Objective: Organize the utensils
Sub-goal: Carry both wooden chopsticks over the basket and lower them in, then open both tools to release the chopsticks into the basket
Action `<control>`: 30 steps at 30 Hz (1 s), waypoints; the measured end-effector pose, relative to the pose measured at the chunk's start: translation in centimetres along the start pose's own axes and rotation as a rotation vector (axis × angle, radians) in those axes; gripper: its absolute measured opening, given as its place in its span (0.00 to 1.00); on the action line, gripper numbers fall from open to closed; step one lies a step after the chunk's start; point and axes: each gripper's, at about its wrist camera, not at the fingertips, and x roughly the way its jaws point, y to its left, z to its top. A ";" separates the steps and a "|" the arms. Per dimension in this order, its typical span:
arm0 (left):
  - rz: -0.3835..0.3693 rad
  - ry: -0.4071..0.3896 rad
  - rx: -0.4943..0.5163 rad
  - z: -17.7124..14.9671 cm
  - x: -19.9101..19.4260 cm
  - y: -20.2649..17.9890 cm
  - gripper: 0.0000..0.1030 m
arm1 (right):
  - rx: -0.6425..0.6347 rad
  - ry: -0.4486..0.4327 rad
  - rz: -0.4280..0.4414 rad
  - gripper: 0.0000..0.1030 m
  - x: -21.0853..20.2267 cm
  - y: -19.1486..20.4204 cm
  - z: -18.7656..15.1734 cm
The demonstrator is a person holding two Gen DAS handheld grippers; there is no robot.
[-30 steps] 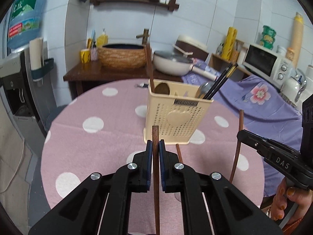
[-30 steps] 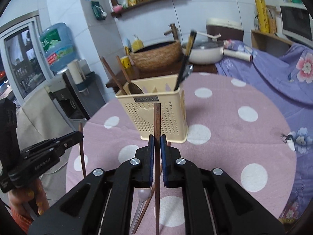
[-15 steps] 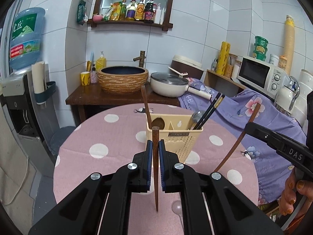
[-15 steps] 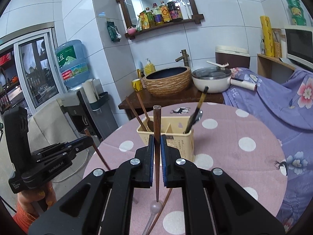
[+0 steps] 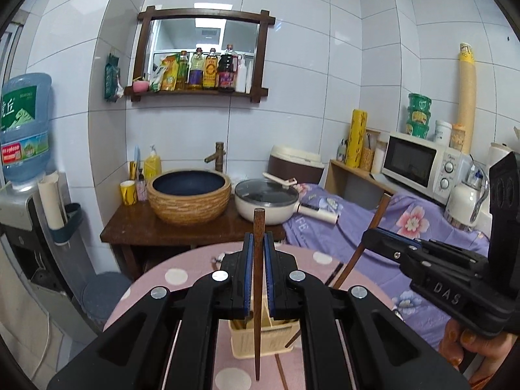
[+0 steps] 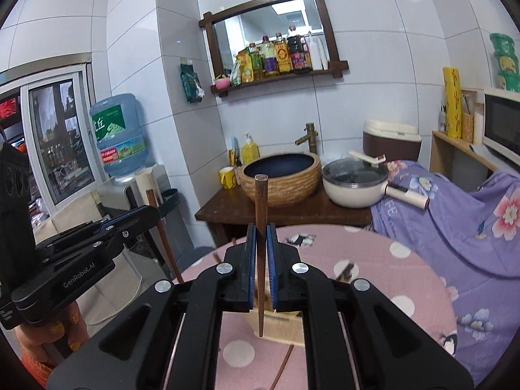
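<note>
Two grippers, left gripper (image 5: 256,253) and right gripper (image 6: 260,247), pinch slim wooden chopsticks (image 5: 257,279).

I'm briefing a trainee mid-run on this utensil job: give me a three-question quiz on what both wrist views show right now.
1. True or false: the left gripper is shut on a wooden chopstick.
2. What does the right gripper hold? A) metal spoon B) wooden chopstick C) nothing
3. Fill in: the cream utensil holder stands on a pink ___ tablecloth.

Key: 1 true; 2 B; 3 polka-dot.
</note>
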 end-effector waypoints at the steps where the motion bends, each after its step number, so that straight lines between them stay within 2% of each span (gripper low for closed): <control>1: 0.004 -0.004 0.003 0.8 0.4 -0.2 0.06 | -0.008 -0.008 -0.014 0.07 0.3 0.1 0.8; 5: 0.017 -0.008 0.008 2.2 1.7 -0.5 0.06 | -0.010 -0.021 -0.054 0.07 1.6 -0.2 2.5; 10: 0.060 0.003 0.026 1.7 4.2 -0.9 0.06 | -0.011 0.000 -0.098 0.07 4.2 -1.0 1.5; 20: 0.083 0.119 -0.002 -3.5 9.1 0.1 0.06 | 0.024 0.114 -0.146 0.07 9.1 -3.3 -4.2; 30: 0.094 0.229 -0.022 -8.4 11.7 1.1 0.07 | 0.031 0.146 -0.159 0.07 10.8 -4.3 -7.3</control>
